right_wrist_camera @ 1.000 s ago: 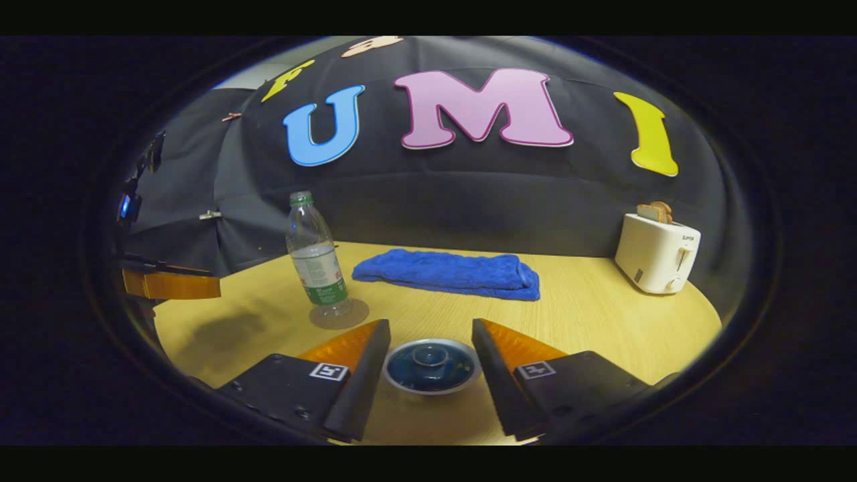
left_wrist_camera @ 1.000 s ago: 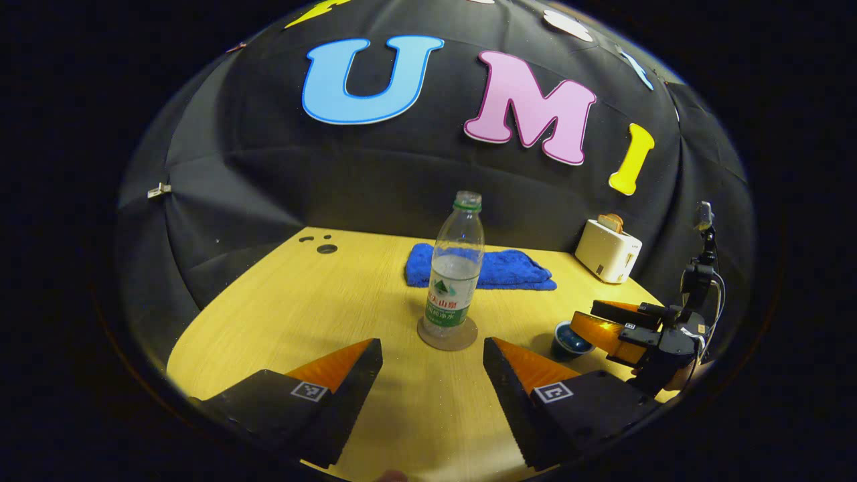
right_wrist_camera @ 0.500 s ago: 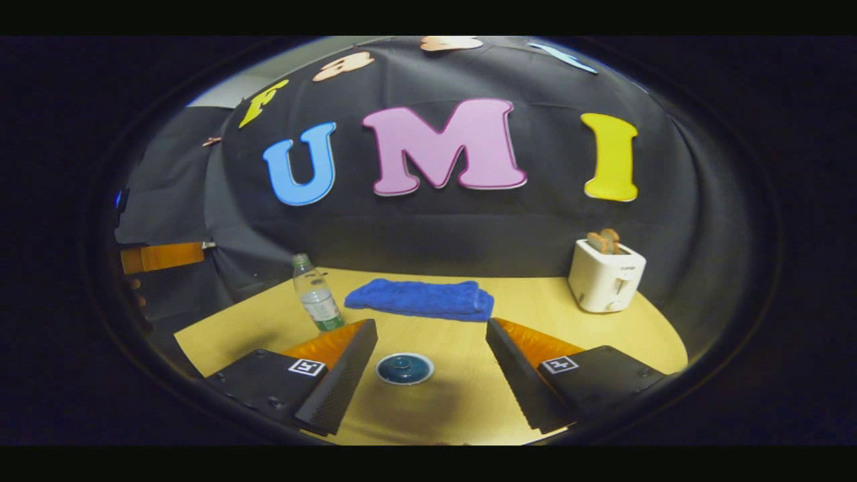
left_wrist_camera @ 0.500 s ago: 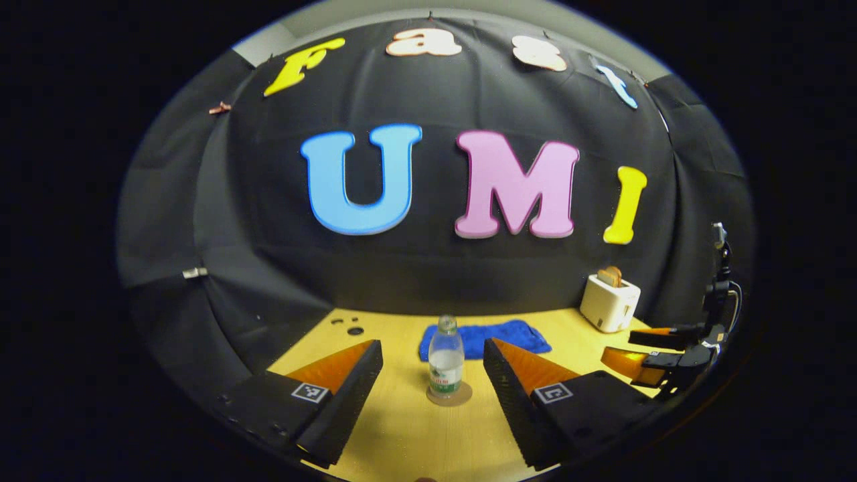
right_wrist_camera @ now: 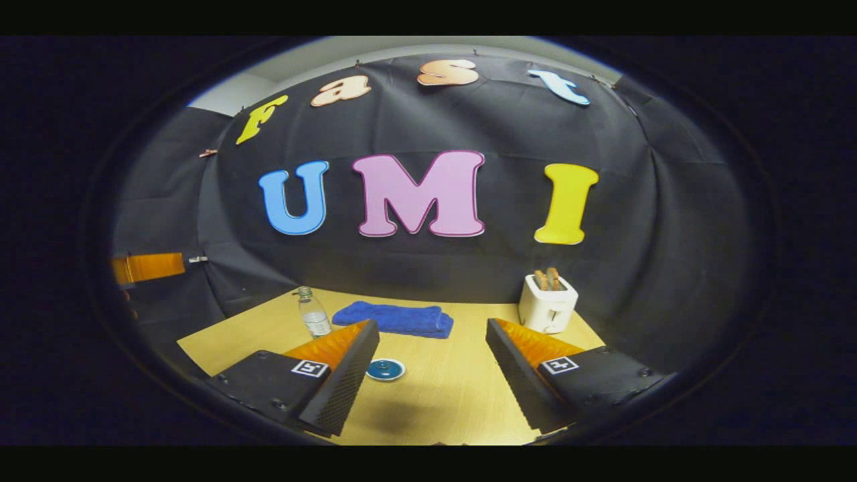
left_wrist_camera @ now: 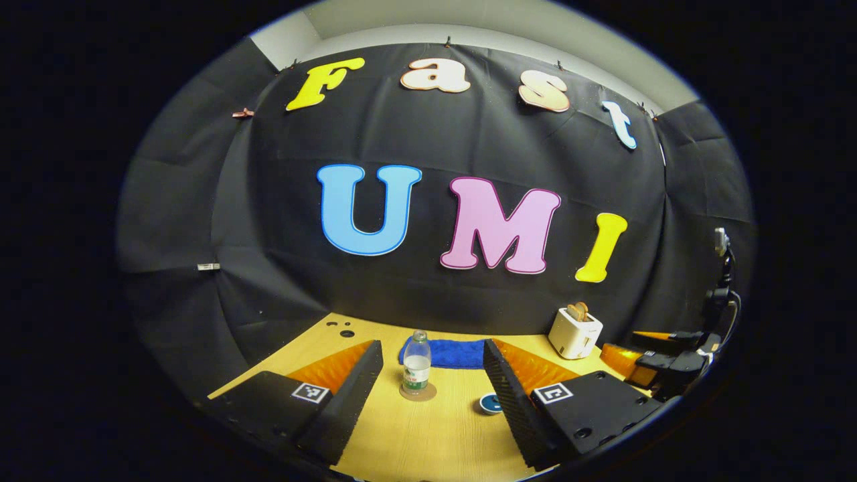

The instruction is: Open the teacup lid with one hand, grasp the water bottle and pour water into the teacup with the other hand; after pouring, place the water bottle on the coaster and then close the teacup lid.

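Note:
A clear water bottle (left_wrist_camera: 416, 368) with a green label stands upright on a round coaster (left_wrist_camera: 418, 392) in the left gripper view, far ahead between my left gripper's (left_wrist_camera: 432, 381) open fingers. The bottle (right_wrist_camera: 312, 313) also shows at the left of the right gripper view. The blue teacup with its lid on (right_wrist_camera: 385, 369) sits on the table just right of my right gripper's left finger; the teacup (left_wrist_camera: 491, 404) also peeks out beside the left gripper's right finger. My right gripper (right_wrist_camera: 432, 361) is open, held high and back. The right gripper (left_wrist_camera: 659, 365) appears at the far right edge.
A folded blue towel (right_wrist_camera: 395, 317) lies at the back of the wooden table (right_wrist_camera: 442, 395). A white toaster (right_wrist_camera: 548, 304) with bread in it stands at the back right. The other gripper's orange finger (right_wrist_camera: 147, 266) shows at the far left edge.
Both grippers have pulled up and back from the table, so bottle, teacup and toaster look smaller and farther off. Both stayed open; nothing was taken hold of.

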